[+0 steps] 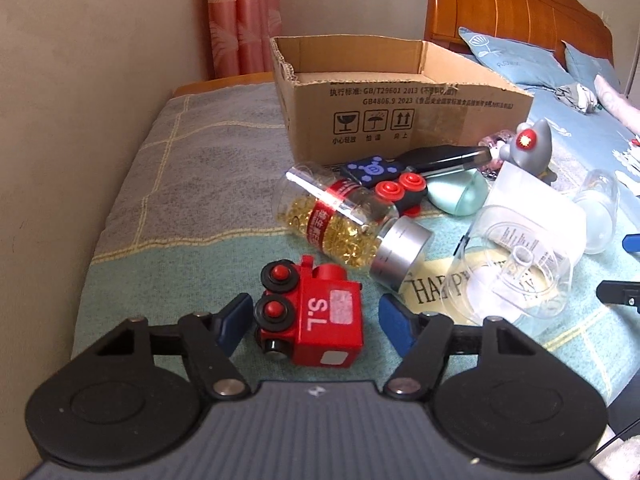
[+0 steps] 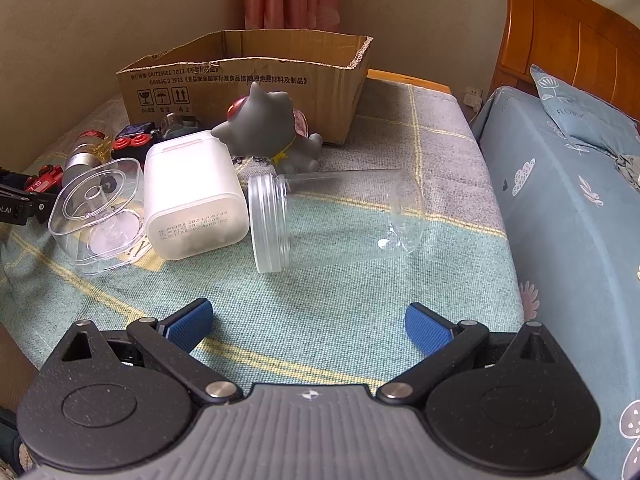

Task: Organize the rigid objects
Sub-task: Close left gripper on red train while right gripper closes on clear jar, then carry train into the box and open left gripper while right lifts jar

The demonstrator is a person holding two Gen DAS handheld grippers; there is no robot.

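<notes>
A red toy train marked "S.L" lies on the blanket between the open fingers of my left gripper, not clamped. Behind it lie a capsule bottle with a silver cap, a second red-wheeled toy, a mint egg-shaped case and a grey cat figure. My right gripper is open and empty above the blanket, short of a clear jar lying on its side. A white frosted container and a clear square lid lie to the left of the jar.
An open cardboard box stands at the back of the blanket; it also shows in the right wrist view. A wall runs along the left. A bed with blue sheets and a wooden headboard stands to the right.
</notes>
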